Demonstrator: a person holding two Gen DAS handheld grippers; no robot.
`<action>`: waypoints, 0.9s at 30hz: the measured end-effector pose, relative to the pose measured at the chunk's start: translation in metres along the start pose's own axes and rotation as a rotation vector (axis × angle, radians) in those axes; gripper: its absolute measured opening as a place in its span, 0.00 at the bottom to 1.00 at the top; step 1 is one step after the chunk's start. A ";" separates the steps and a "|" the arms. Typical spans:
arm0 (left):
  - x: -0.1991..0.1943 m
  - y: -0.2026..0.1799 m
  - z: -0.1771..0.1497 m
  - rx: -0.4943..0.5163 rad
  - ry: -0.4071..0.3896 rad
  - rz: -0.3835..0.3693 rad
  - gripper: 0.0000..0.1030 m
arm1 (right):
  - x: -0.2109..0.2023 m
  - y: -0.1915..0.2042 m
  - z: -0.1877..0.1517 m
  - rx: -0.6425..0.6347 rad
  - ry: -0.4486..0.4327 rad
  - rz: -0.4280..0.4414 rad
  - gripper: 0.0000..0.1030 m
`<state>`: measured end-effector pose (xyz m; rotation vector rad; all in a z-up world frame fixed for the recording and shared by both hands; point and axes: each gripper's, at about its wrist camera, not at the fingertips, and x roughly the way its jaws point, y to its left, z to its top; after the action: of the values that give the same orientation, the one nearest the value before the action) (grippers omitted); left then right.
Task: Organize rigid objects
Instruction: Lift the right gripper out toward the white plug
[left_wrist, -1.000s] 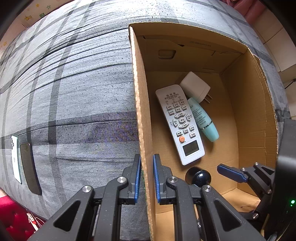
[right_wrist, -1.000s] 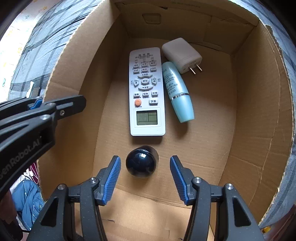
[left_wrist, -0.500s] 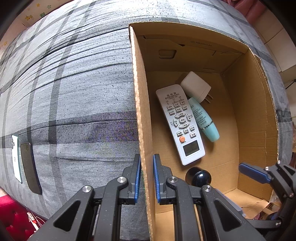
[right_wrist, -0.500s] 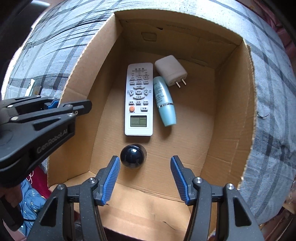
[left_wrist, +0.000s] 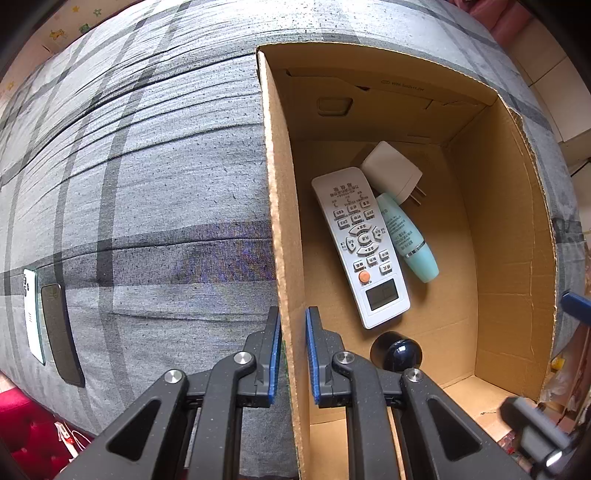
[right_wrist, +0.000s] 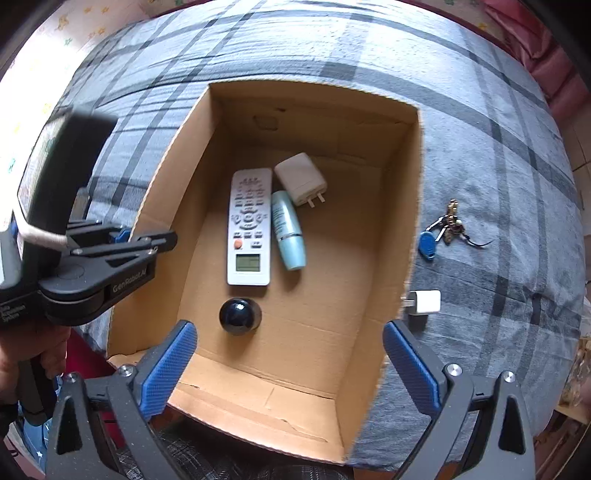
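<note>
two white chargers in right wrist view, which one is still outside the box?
The smaller white charger, lying on the plaid cover just beyond the box's right wall. The larger charger lies inside, beside the remote.

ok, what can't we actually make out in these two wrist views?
- Dark ball: lower part hidden by left gripper in the left view.
- Small white charger: prongs hidden by box wall, right view.
- Keys: too small to count.
- Right gripper: only a blurred finger at the left view's edge.

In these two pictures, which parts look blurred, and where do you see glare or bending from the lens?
Left wrist view: the right gripper at the right edge is blurred; the box wall bows with the lens. Right wrist view: the dark ball carries a small bright glare spot; the picture is slightly soft, and the plaid bedcover curves strongly.
</note>
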<state>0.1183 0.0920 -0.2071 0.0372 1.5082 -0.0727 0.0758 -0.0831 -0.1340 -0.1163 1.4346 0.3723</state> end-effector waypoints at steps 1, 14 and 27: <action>0.000 0.000 0.000 0.000 0.000 0.000 0.13 | -0.002 -0.004 0.001 0.012 -0.007 -0.001 1.00; 0.002 -0.003 0.002 -0.004 0.006 0.005 0.13 | -0.020 -0.082 0.007 0.138 -0.080 -0.034 1.00; 0.003 -0.007 0.004 0.010 0.013 0.017 0.13 | 0.009 -0.135 0.004 0.191 -0.057 -0.061 1.00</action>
<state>0.1218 0.0847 -0.2095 0.0590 1.5199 -0.0665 0.1236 -0.2065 -0.1619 0.0047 1.3999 0.1856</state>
